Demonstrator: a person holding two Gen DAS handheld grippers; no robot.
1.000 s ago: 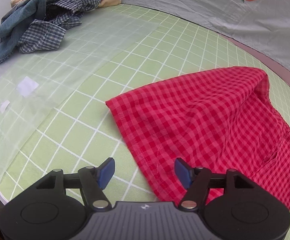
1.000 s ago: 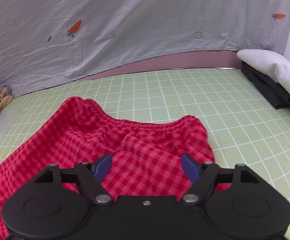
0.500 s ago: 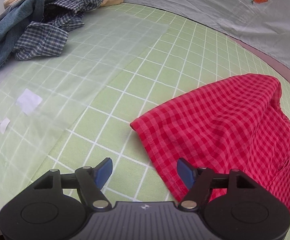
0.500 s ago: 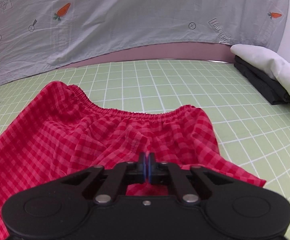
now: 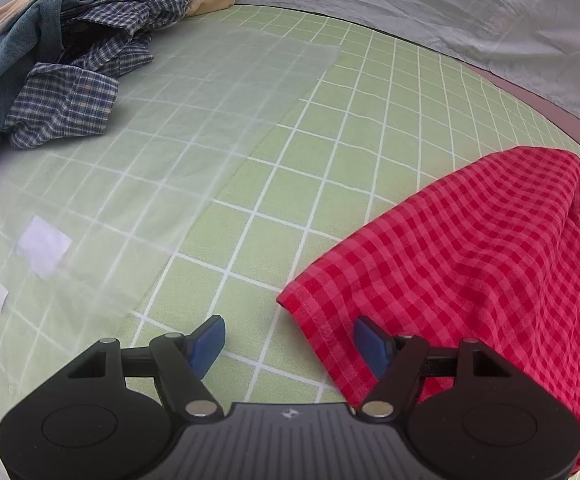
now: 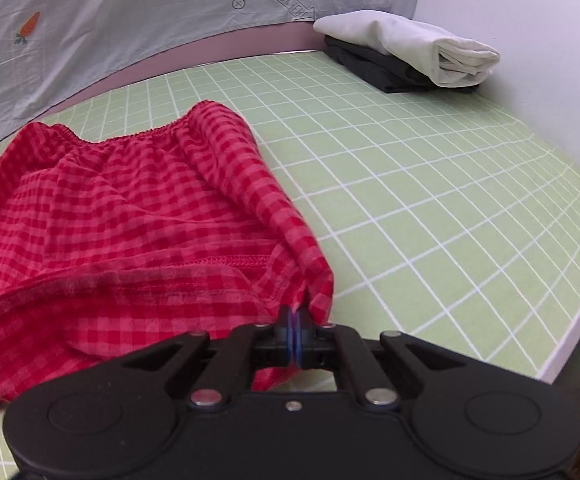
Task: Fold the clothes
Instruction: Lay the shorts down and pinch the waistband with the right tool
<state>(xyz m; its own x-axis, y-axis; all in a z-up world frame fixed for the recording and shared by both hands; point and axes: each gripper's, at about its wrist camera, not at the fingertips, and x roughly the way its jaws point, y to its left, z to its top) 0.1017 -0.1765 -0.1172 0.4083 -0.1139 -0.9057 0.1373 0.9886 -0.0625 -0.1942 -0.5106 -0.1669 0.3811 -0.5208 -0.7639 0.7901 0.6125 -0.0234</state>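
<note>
Red gingham shorts (image 6: 137, 216) spread on the green gridded surface (image 6: 430, 184), elastic waistband toward the far edge, fabric rumpled and partly lifted at the near right corner. Right tongs (image 6: 294, 326) clenched on that corner, blue pads pressed together with a fold of the checked cloth pinched between them (hem stitching visible just behind the grip). Cloth drawn up into a ridge running from the pinched corner back toward the waistband.

Left tongs (image 5: 290, 344) released, blue pads (image 5: 209, 340) spread wide, hovering low over the surface at the near left hem of the shorts (image 5: 470, 280). Right-hand pad overlapping the hem edge in that view; touching or just above, cannot tell. Left-hand pad over bare green grid.

Far left of the surface: a heap of unfolded clothes (image 5: 61, 68), blue denim, navy plaid and tan pieces tangled together, well apart from the shorts. Between heap and shorts, a translucent sheet (image 5: 177, 128) lying flat over the grid, with two small white patches (image 5: 43, 246) near its close end.

Far right corner: a folded stack (image 6: 406, 56), white piece on top of a dark one. Behind everything, a grey cloth with carrot prints (image 6: 129, 12) as backdrop.
</note>
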